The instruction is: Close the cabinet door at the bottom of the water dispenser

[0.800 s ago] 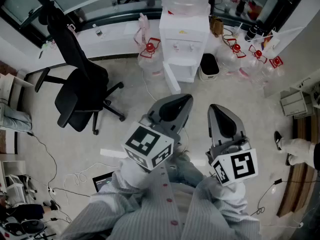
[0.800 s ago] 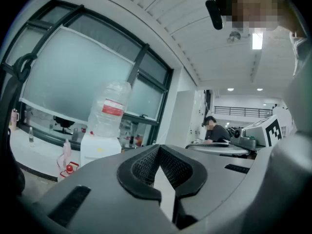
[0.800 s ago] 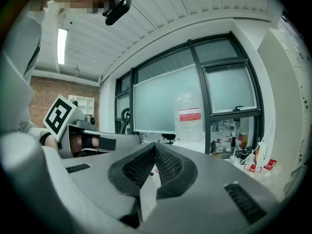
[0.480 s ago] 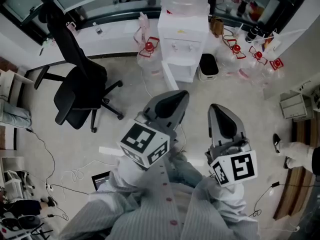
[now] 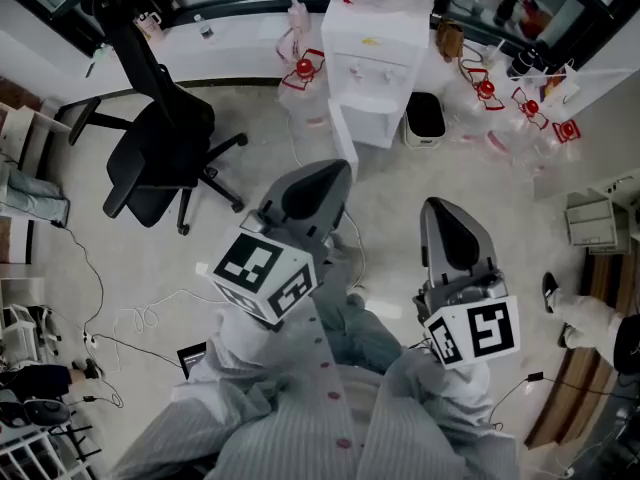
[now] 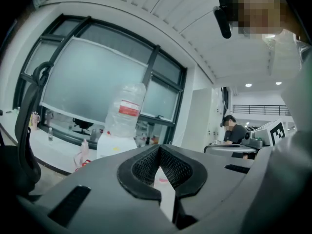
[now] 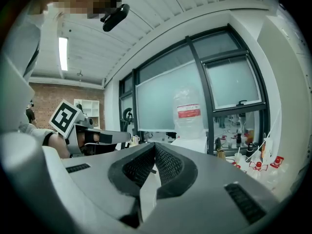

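Note:
The white water dispenser (image 5: 375, 53) stands against the far wall with a clear bottle on top. Its bottom cabinet door (image 5: 345, 155) hangs open, swung out toward me on the left of the opening. My left gripper (image 5: 335, 173) is held out level, shut and holding nothing, well short of the door. My right gripper (image 5: 440, 208) is beside it, also shut and holding nothing. The left gripper view has the dispenser (image 6: 116, 144) and its bottle (image 6: 126, 112) far ahead above the touching jaw tips of the left gripper (image 6: 158, 149). Over the right gripper (image 7: 155, 146), the right gripper view shows the bottle (image 7: 189, 115).
A black office chair (image 5: 160, 153) stands on the left. A black bin (image 5: 425, 118) sits right of the dispenser. Water jugs with red caps (image 5: 300, 73) (image 5: 487, 90) flank it. Cables (image 5: 130, 318) trail on the floor at left. Someone's shoe (image 5: 553, 293) is at right.
The dispenser has slid up in the head view. My left gripper has drifted left and a little down in the picture. The right gripper has barely moved.

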Motion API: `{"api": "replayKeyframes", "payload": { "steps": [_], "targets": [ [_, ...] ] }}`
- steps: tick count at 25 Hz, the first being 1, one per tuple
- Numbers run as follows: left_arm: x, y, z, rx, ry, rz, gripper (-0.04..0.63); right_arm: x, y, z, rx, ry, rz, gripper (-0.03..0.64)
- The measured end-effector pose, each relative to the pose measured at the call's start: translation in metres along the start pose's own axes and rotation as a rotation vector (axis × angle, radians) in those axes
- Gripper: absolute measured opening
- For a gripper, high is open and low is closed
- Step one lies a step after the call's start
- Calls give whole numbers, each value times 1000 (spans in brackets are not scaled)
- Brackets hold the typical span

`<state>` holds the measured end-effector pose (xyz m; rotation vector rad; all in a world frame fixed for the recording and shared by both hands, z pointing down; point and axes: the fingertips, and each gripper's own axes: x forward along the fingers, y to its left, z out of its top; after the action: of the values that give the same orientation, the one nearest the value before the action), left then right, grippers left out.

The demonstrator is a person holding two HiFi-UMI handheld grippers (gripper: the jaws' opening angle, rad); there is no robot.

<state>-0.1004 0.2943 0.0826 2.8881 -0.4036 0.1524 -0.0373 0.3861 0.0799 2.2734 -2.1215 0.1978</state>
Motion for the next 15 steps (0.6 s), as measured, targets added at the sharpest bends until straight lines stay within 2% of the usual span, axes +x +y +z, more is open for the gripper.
{"api": "replayKeyframes", "payload": {
  "steps": [7, 15],
  "targets": [
    [26, 42, 5, 3, -8, 13, 11, 52, -10, -9, 1, 20, 25, 12],
    [90, 119, 44, 27, -10, -24, 11, 149, -31, 8, -13, 40, 11, 12]
  ]
}}
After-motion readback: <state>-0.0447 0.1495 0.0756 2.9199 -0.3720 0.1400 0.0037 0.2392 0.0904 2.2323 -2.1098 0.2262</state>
